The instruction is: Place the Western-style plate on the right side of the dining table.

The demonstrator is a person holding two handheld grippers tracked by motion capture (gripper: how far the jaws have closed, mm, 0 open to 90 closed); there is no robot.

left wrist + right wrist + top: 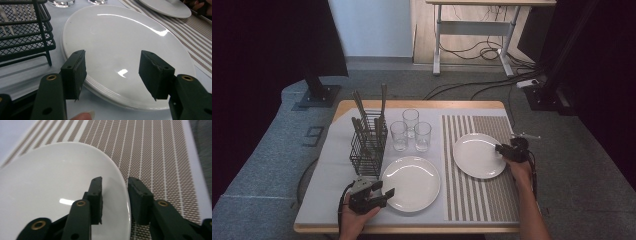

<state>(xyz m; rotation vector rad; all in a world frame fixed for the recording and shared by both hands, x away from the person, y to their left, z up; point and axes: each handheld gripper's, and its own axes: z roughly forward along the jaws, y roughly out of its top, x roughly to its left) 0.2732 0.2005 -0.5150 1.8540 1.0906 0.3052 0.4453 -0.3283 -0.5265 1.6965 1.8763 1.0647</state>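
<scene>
Far plate (477, 155) lies on striped placemat (482, 200), table's right half. Right gripper (114, 195) straddles its right rim, jaws part-open, one either side, rim not clenched. Left gripper (112, 72) released wide, over near plate (411, 182) beside cutlery basket (368, 145).

White plate (478, 155) flat on striped placemat (492, 200) — second plate (411, 183) beside it

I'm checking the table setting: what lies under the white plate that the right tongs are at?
The round white plate lies on a brown-and-white striped woven placemat, which shows all around it. The right tongs straddle its rim. What the plate covers beneath itself cannot be seen.
</scene>
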